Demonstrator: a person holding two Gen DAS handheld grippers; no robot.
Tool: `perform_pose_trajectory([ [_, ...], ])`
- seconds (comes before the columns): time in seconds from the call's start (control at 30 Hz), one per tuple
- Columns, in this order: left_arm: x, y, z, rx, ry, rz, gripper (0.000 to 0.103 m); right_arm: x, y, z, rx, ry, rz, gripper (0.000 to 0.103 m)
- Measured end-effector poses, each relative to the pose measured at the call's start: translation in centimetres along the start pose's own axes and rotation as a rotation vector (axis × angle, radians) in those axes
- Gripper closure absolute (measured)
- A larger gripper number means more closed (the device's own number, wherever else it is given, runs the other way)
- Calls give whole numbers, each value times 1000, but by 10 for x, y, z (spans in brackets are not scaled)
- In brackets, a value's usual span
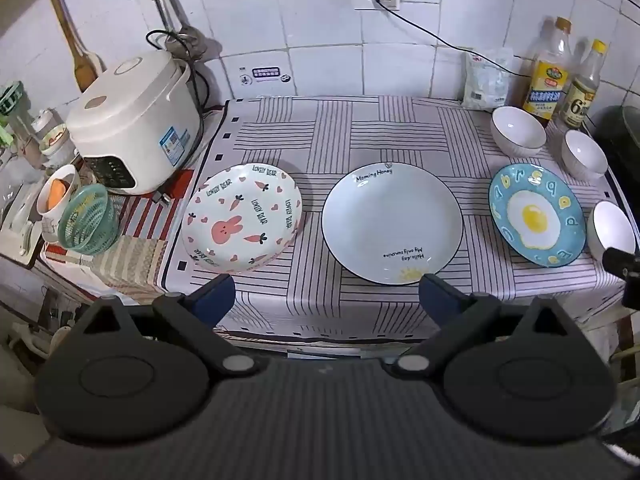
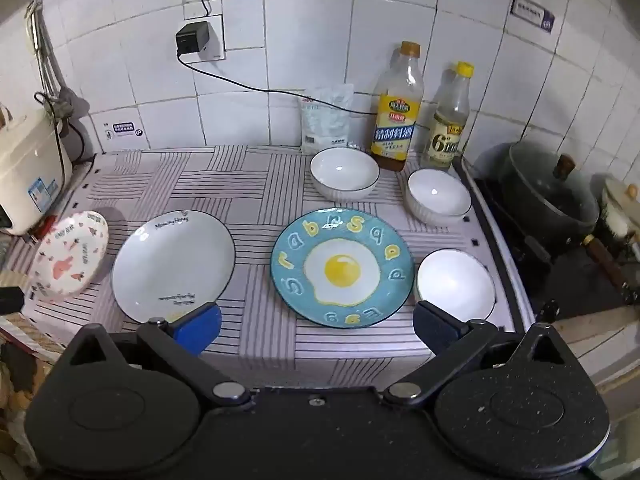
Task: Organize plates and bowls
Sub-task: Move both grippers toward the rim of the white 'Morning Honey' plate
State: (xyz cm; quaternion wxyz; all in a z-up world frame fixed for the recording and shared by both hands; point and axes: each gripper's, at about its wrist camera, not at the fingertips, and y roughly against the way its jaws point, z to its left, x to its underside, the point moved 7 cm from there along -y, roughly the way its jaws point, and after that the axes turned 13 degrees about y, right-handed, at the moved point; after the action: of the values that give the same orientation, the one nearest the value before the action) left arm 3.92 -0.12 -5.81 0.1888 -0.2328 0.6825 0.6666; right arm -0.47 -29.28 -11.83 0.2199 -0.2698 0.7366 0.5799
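The left wrist camera looks forward and down from the front edge of the striped cloth (image 1: 360,128), nearest the bunny plate (image 1: 242,218) and white plate (image 1: 392,222); the right wrist camera sits farther right, facing the same tiled wall (image 2: 304,40), centred on the egg plate (image 2: 342,268). Both views share all three plates, the bowls and the bottles.

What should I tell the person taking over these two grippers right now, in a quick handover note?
Left gripper: open, empty, hovering at the near edge between the bunny plate and the white plate.
Right gripper: open, empty, in front of the egg plate.
Three plates lie in a row, apart, on the striped cloth. Three white bowls sit separately: back bowl, right-rear bowl, front bowl beside the egg plate.
Done: nothing stacked.
Left: gather the plates and the bowls.
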Motion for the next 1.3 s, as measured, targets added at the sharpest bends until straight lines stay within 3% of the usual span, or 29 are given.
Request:
perform_pose_trajectory([
  [0.33,2,-1,1,6,-19,-17,3,1,-2,3,13,17,-10,0],
  [0.73,4,-7,5,20,6,-38,3,-4,7,7,2,34,-94,0],
  [1.1,2,-4,0,26,-9,-109,3,-5,6,-3,47,14,-138,0],
  [1.3,4,-5,-2,27,-6,-81,3,-5,6,0,52,33,-146,0],
])
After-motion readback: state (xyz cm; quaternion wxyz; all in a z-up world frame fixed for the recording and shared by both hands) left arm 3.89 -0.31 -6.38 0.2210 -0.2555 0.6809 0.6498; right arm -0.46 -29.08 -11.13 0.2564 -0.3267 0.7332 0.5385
